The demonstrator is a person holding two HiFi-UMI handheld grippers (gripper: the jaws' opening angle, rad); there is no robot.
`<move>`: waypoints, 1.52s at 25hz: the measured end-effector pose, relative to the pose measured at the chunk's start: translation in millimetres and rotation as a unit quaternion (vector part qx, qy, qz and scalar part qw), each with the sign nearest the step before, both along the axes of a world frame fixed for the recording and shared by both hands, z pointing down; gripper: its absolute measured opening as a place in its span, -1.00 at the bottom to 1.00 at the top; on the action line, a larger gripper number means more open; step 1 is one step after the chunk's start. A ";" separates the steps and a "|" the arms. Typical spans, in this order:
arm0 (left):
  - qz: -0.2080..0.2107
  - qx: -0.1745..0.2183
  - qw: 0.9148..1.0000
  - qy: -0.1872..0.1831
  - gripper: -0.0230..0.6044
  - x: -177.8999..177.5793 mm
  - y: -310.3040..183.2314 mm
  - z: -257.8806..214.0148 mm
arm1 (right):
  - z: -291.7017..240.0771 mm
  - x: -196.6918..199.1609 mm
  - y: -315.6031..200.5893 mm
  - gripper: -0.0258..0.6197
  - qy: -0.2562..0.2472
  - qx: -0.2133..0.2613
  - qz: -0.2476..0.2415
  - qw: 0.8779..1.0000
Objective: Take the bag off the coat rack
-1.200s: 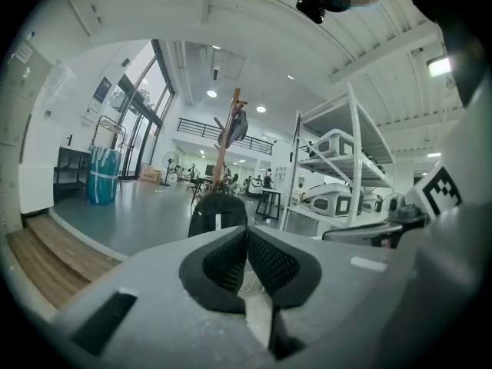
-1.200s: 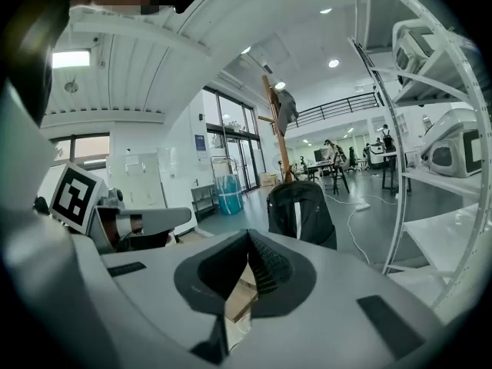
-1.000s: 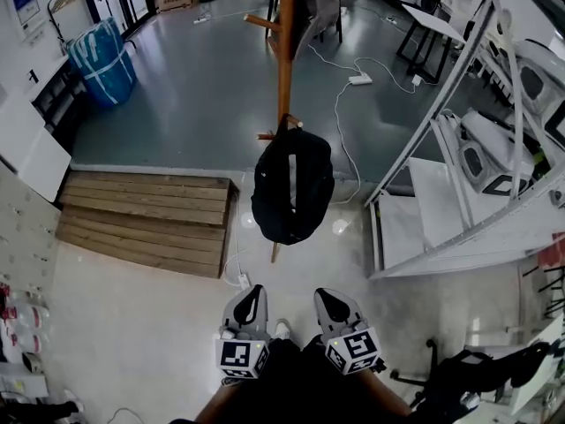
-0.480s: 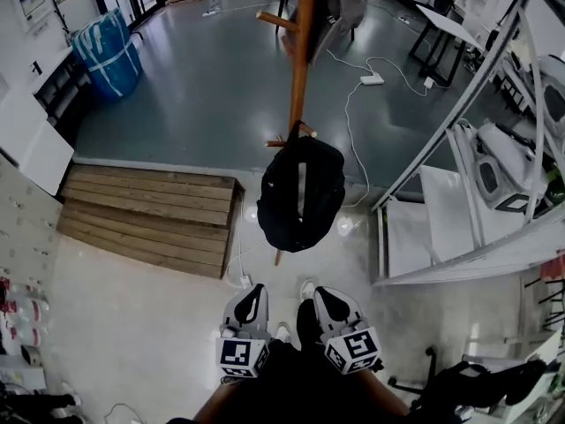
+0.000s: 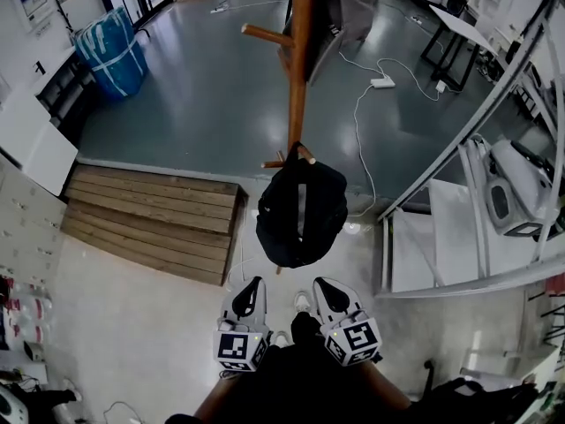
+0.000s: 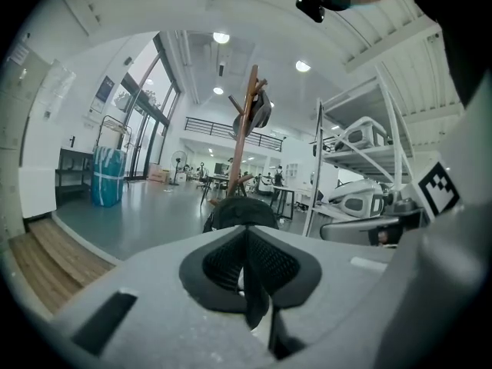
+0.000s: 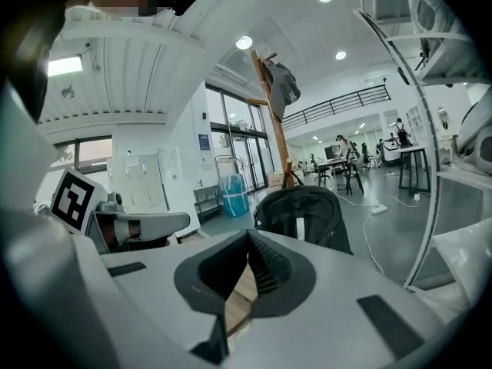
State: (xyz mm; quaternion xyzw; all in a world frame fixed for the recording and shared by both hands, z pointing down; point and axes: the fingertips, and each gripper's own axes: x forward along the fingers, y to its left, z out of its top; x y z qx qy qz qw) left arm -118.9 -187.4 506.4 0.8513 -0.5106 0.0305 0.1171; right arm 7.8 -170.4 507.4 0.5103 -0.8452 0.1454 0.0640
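At the lower edge of the head view, the left grey two-jaw gripper [image 5: 254, 288] and the right grey two-jaw gripper [image 5: 323, 288] are held side by side, each with a marker cube at its rear. Both pairs of jaws are pressed fully together and nothing is gripped by either. In each gripper view the black ribbed pads are seen to meet along a single seam.

Directly ahead of the two grippers, and apart from both, the black rounded fabric backpack [image 5: 300, 208] is found hanging on the brown wooden coat rack [image 5: 298, 69]. It is suspended by its top from a short low peg and lies against the pole. Its shell is domed and dark throughout, with one pale vertical strip down the middle. Its lower end is clear of the pale floor [image 5: 132, 325].

Higher on the rack, a grey garment [image 5: 353, 7] is hung. A slatted wooden platform [image 5: 150, 219] is noted to the left, a blue wrapped bundle [image 5: 110, 56] beyond it, a white power strip [image 5: 382, 83] on the far floor, and a metal shelving frame [image 5: 459, 148] to the right.
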 end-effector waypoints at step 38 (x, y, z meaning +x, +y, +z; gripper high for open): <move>-0.021 -0.050 0.997 -0.054 -0.29 44.5 -191.6 38.7 | 29.5 107.7 -219.2 -0.48 0.047 -0.028 -0.005 0.998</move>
